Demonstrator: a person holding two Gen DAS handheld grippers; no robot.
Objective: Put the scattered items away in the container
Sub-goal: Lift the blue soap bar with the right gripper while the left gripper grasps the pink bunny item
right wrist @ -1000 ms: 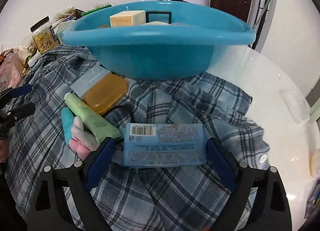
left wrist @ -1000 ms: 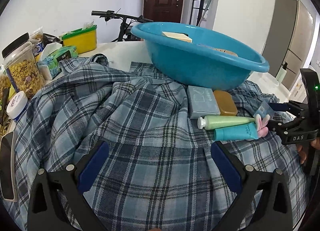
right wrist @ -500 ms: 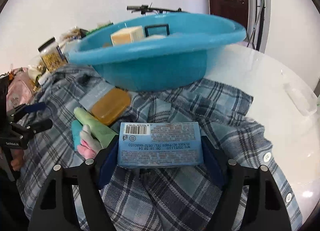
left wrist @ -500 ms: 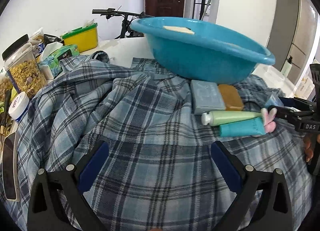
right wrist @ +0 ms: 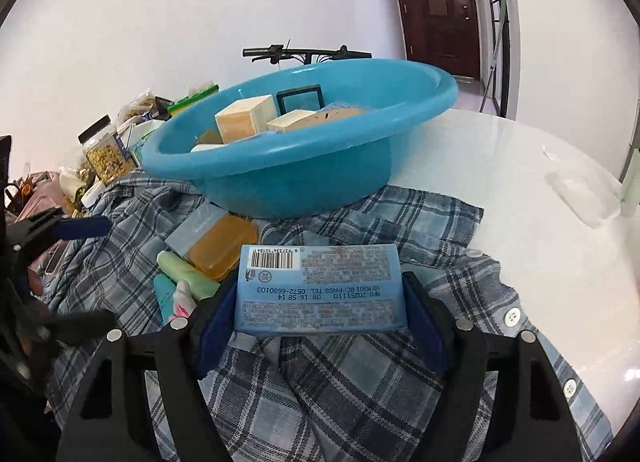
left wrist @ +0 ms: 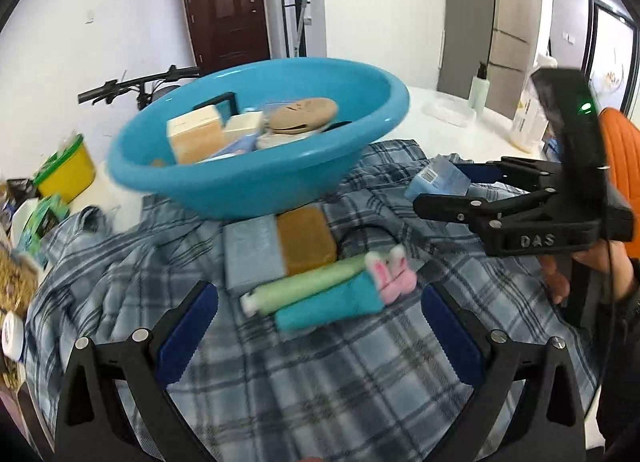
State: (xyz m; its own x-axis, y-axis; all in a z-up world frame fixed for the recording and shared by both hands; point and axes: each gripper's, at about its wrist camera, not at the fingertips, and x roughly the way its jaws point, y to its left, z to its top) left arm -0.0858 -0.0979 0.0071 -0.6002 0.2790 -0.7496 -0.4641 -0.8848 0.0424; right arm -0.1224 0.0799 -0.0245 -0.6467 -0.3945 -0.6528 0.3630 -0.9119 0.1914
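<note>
Blue barcode-printed box [right wrist: 318,288] clamped in right tongs [right wrist: 320,312]; left tongs [left wrist: 320,332] spread, unloaded.

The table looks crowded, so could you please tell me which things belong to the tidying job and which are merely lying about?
Job:
- blue basin, the container
- blue pack, clamped in the right gripper
- grey-blue box
- amber soap
- green tube
- teal tube
- left gripper, open

Lying about:
- cereal jar
- yellow tub
- pump bottle
- plaid shirt, underlay
</note>
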